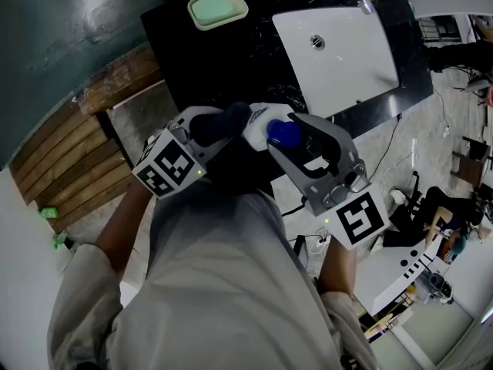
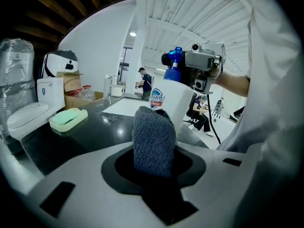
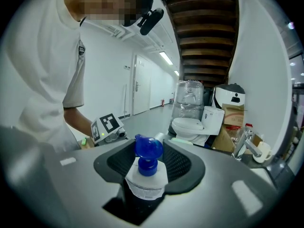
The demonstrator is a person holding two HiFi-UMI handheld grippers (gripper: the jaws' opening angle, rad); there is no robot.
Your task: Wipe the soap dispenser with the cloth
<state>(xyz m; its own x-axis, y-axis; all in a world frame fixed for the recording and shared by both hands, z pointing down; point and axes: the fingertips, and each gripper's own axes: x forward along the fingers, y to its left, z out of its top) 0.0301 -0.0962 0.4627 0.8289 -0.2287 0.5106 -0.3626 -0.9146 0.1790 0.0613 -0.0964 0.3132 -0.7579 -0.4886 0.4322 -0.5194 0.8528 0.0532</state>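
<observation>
Dark grey-blue knitted cloth (image 2: 153, 137) fills the left gripper (image 2: 153, 161); its jaws are clamped on the folded wad, whose rounded top stands out beyond them. We see the white plastic soap dispenser (image 3: 147, 184) with its blue pump head in the right gripper (image 3: 149, 152) - jaws closed tight on the bottle's shoulders, the pump rising between them. Both tools are held up in front of the person's pale shirt, at the near edge of the glossy black countertop (image 1: 231, 60); they face each other, and the cloth meets the left side of the bottle's white body, just by its printed label. On the far right of the countertop lies a white rectangular sink basin (image 1: 339, 52); a pale green soap bar (image 1: 216, 8) in a cream dish (image 1: 240, 6) sits far, left of the basin - well apart from the grippers. A white toilet (image 3: 190, 125) stands beyond.
</observation>
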